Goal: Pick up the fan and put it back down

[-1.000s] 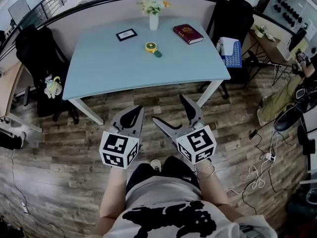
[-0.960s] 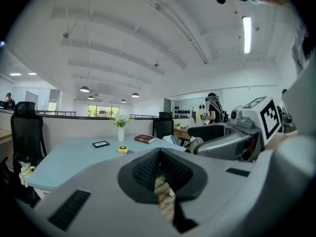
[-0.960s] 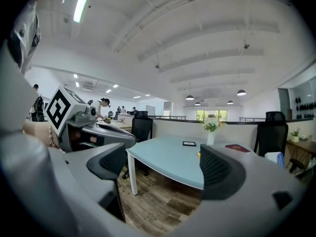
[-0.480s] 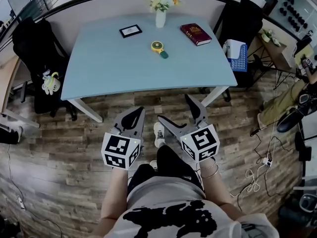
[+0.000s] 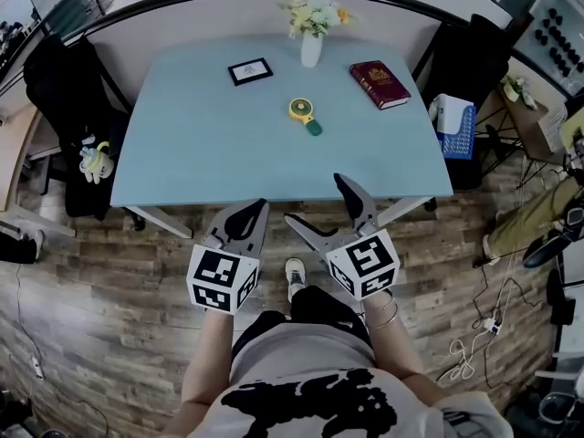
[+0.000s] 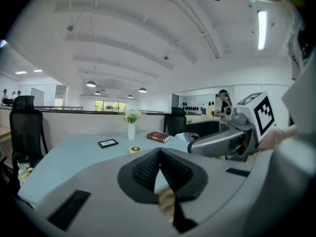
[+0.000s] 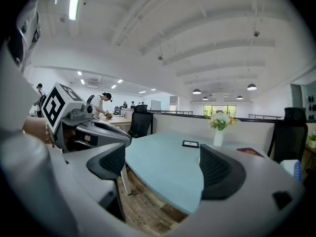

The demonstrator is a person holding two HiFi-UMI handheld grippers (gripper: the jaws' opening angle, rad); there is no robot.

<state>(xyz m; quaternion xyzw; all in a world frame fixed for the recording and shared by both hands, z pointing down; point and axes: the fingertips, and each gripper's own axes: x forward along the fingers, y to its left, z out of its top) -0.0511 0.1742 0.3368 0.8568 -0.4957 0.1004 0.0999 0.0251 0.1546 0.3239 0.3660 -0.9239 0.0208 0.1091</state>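
Nearing the blue table [image 5: 201, 144], the person stands closer than a second ago. The left gripper [image 5: 245, 215] is clenched on nothing and the right gripper [image 5: 318, 203] is spread wide. The yellow fan [image 5: 304, 111] lies mid-table, not yet within reach.

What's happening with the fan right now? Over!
Left gripper shut, empty. Right gripper open, empty. Fan lies on table, untouched. Nothing blocking it.

fan [image 5: 304, 112] on table [image 5: 192, 149] centre | vase [image 5: 311, 49] behind | book [image 5: 380, 71] right-behind | frame [image 5: 250, 70] left-behind
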